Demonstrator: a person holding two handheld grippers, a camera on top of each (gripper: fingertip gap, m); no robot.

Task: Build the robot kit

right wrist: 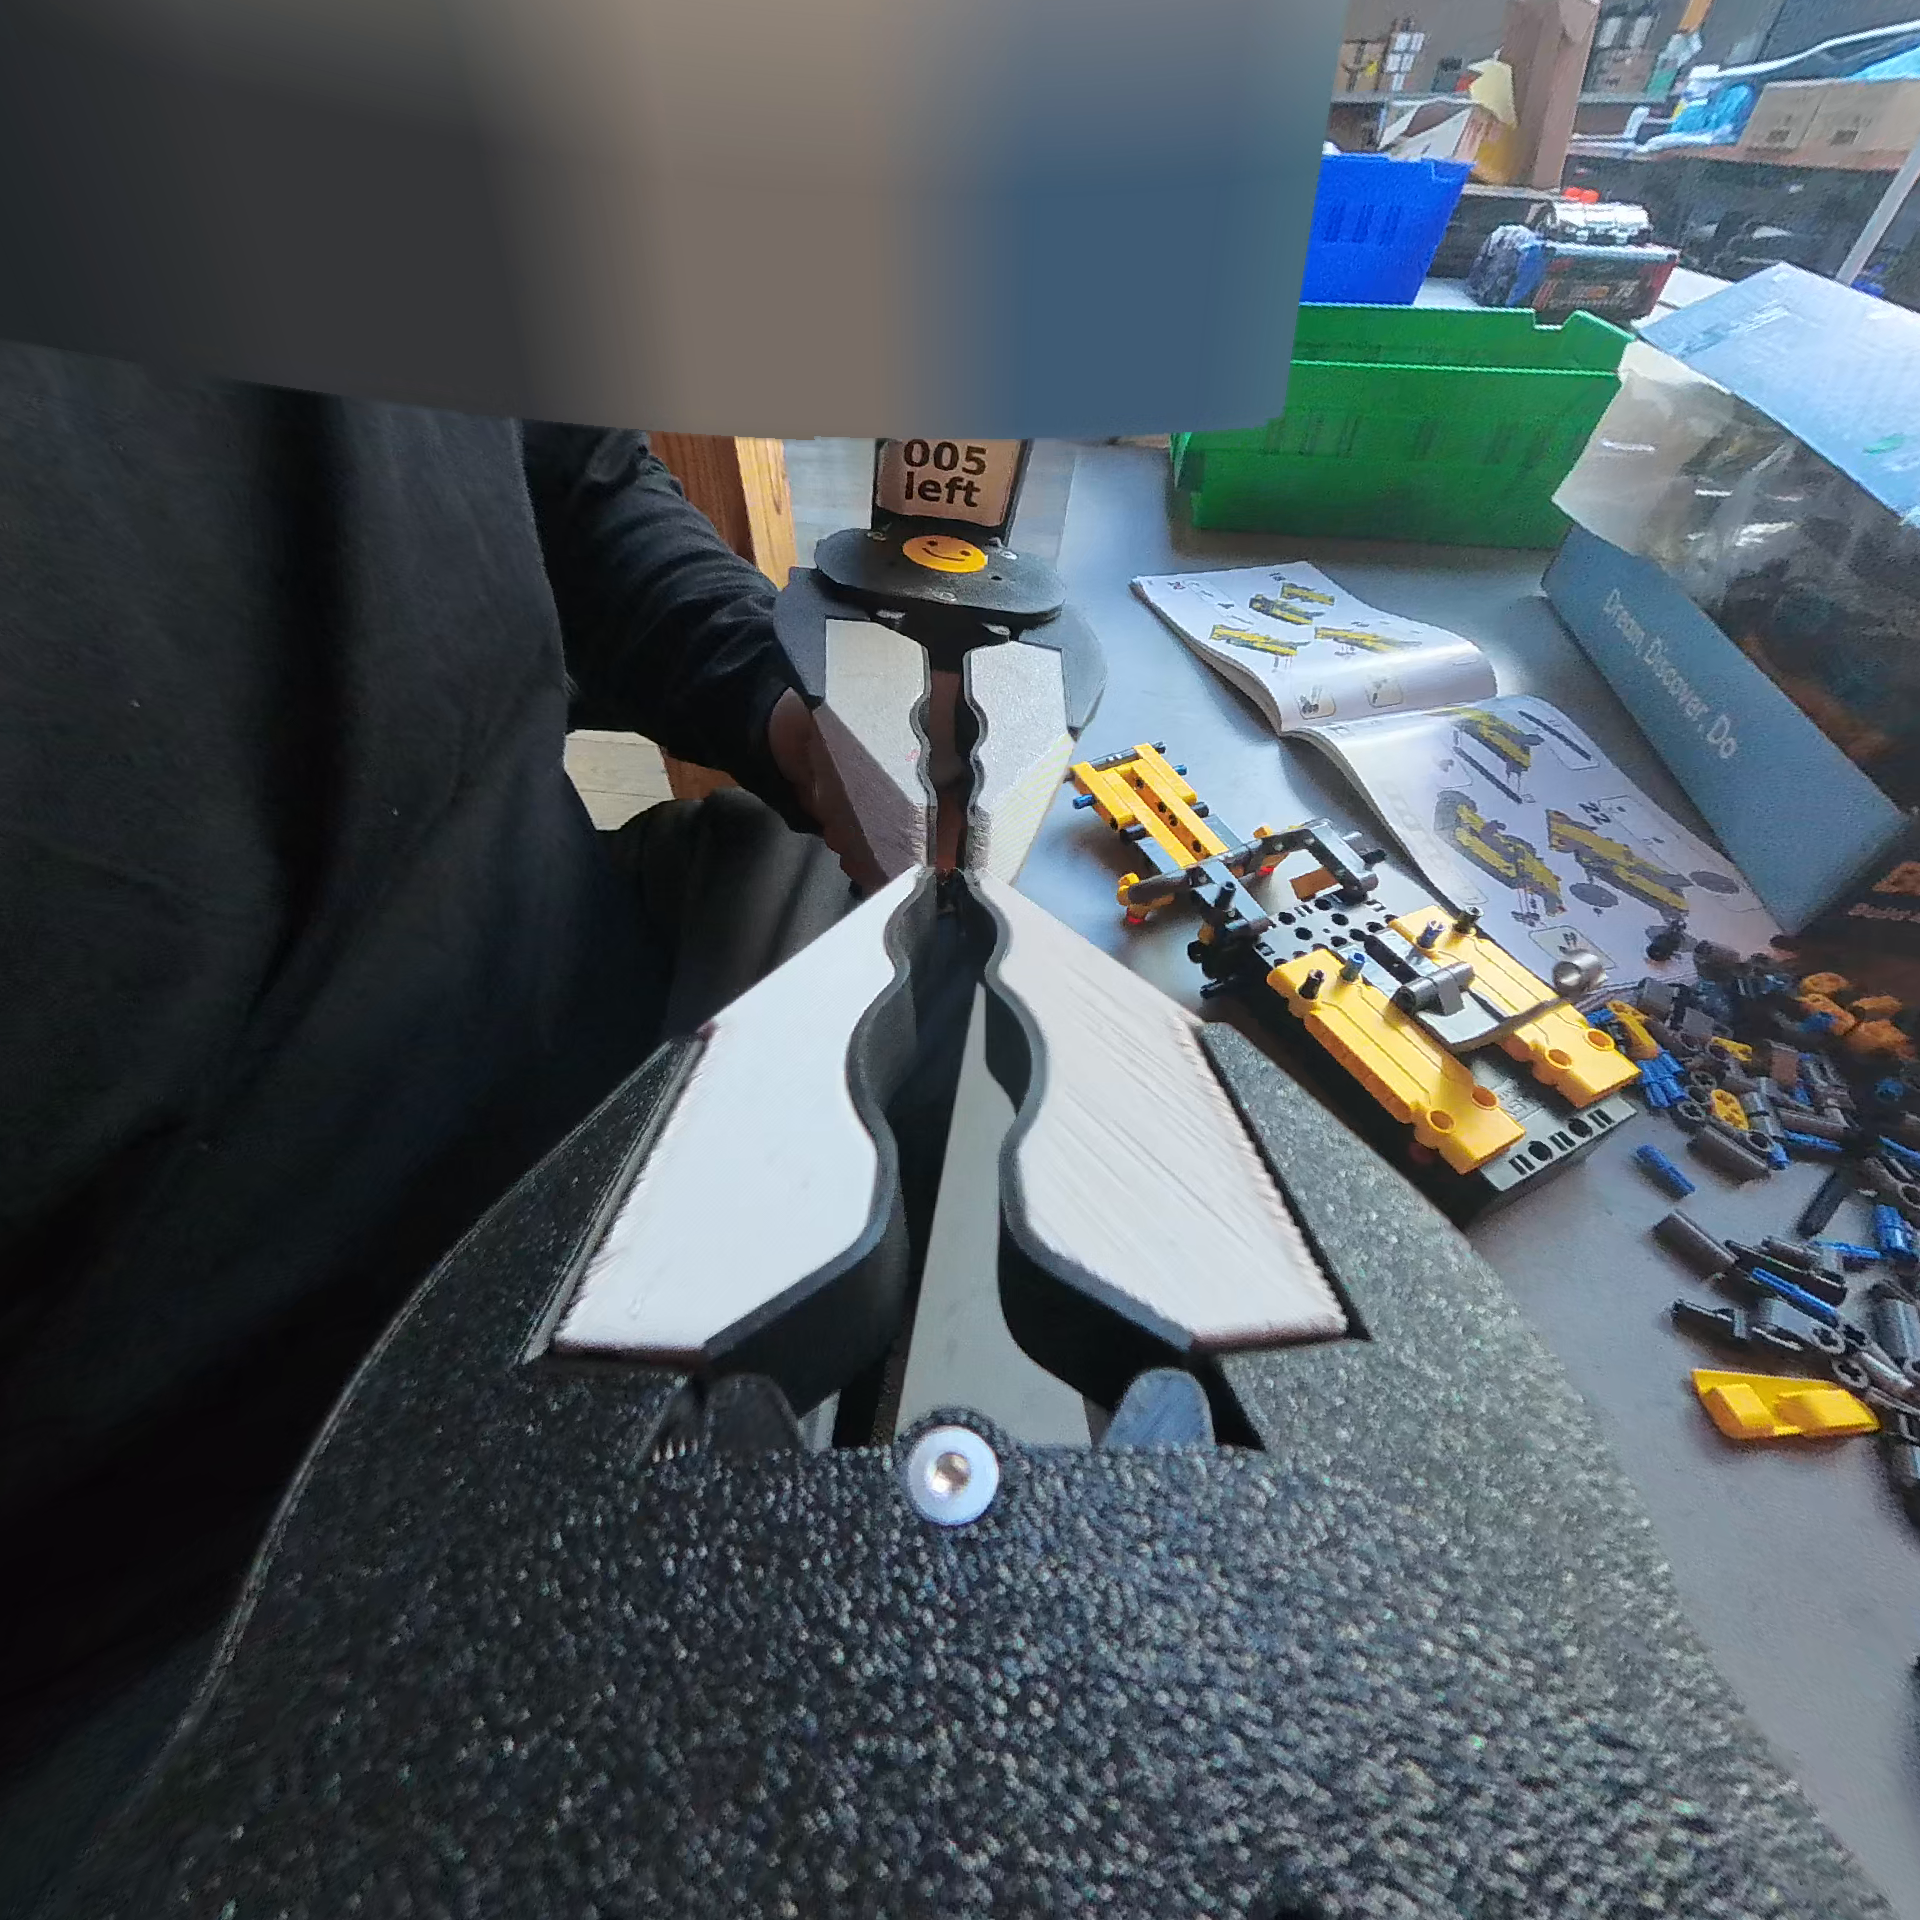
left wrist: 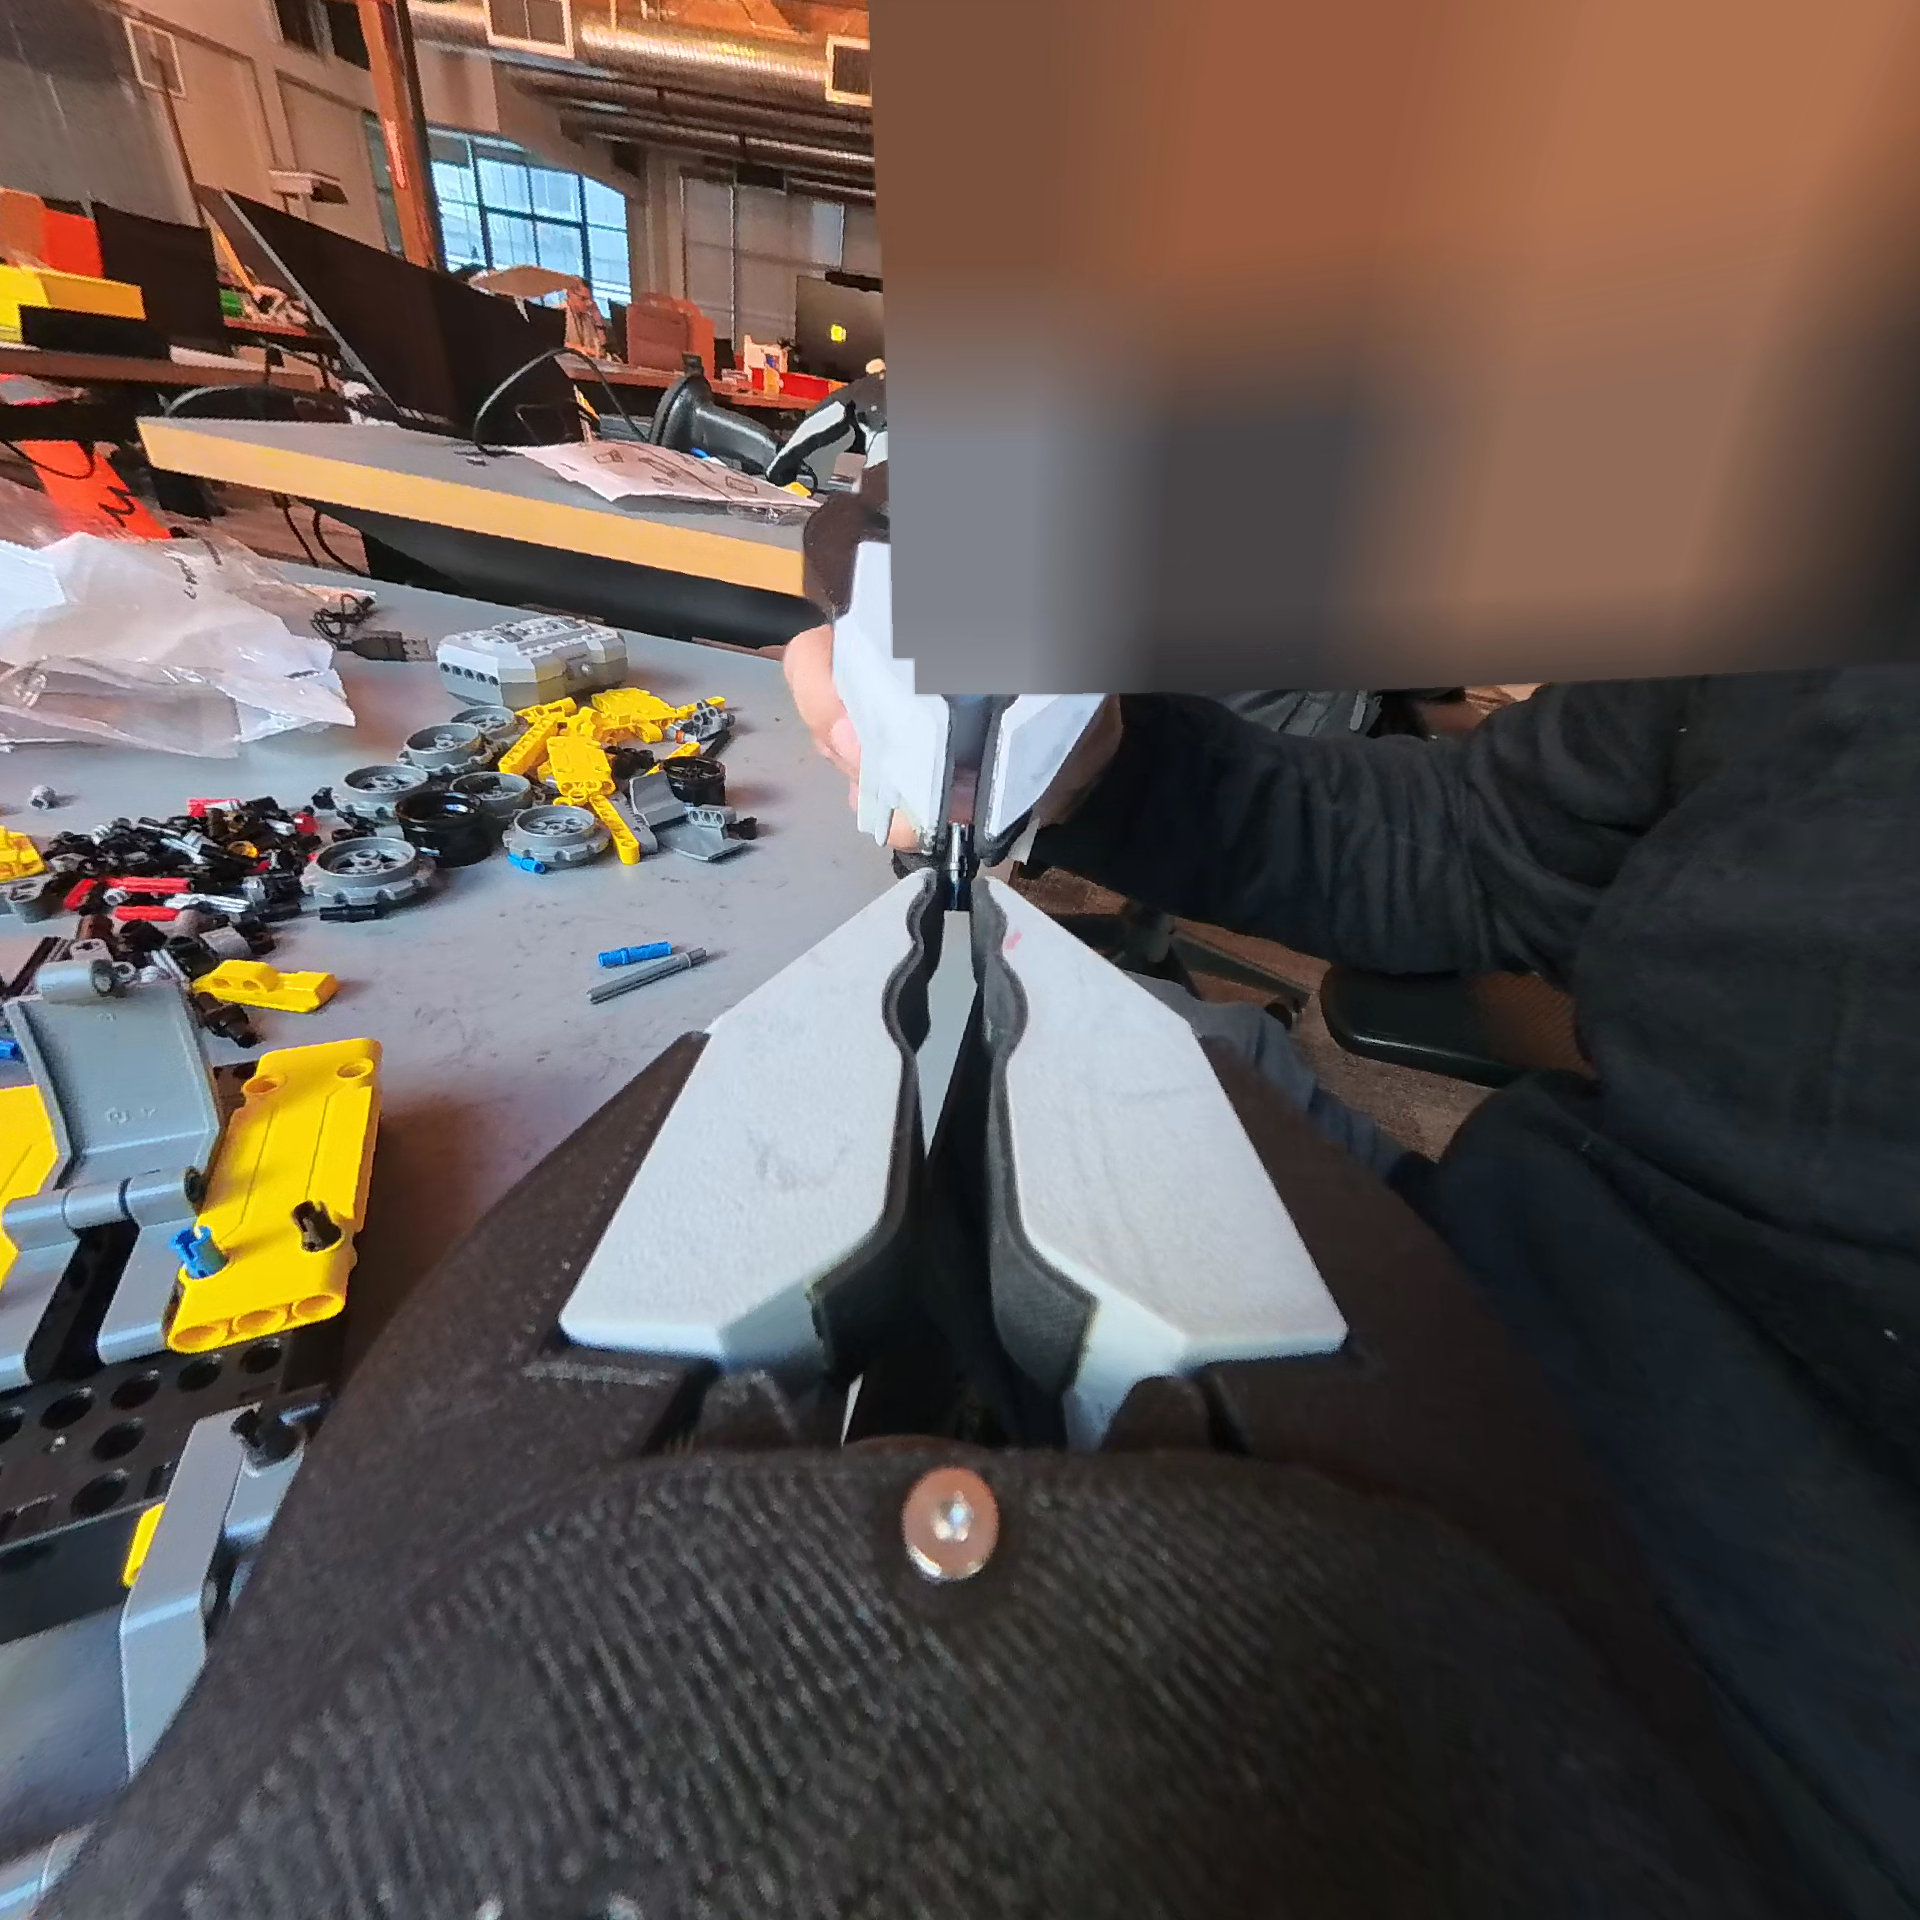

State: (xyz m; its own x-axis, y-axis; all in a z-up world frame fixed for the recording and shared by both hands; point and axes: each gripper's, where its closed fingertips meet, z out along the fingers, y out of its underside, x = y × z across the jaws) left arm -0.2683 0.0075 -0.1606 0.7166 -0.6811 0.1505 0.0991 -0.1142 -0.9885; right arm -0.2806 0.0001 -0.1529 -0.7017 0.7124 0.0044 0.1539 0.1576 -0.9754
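Tools meet tip to tip: left tool (left wrist: 954, 902) and right tool (left wrist: 961, 821) both pinch what seems one small pin (left wrist: 954, 847); keep them coaxial.

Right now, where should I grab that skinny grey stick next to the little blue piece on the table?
Pinch the grey axle at its bare near end, coming straight down from above. It lies flat on the table, so nothing can slip beneath it, and the blue pin lies close alongside its far part.
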